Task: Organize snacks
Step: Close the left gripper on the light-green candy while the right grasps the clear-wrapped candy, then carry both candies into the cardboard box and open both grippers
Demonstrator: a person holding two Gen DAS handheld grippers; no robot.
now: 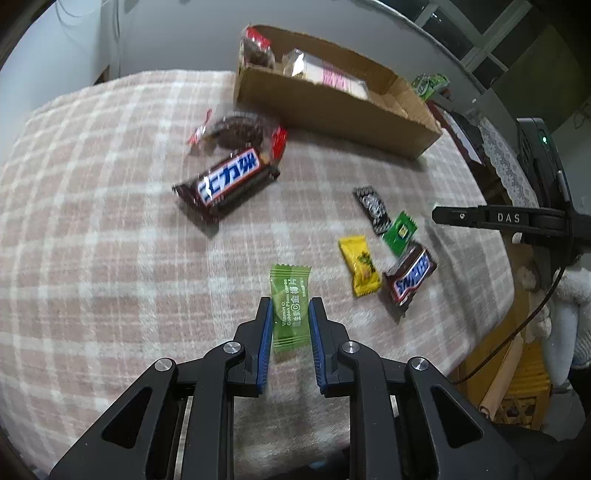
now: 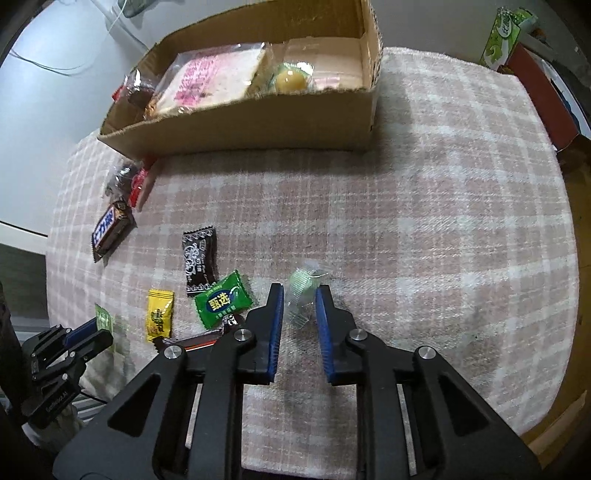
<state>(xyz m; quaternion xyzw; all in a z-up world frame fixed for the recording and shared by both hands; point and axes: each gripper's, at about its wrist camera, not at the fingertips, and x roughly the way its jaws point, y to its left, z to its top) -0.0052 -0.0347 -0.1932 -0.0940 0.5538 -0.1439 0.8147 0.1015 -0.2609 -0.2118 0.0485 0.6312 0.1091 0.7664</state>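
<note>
Snacks are mid-sort: left gripper (image 1: 290, 308) pinches a green plum-slice candy (image 1: 290, 308), right gripper (image 2: 299, 301) clamps a clear-wrapped green sweet (image 2: 303, 291), both probably bound for the cardboard box (image 2: 258, 122) holding sorted packets beyond the loose candies.

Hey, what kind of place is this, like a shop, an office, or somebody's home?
Most likely a home. Wrapped snacks lie on a plaid cloth spread like a tablecloth or blanket, beside a cut-down cardboard box reused as a bin. At the edge are a lace-trimmed cover and a tissue pack, household things rather than shop fittings.
</note>
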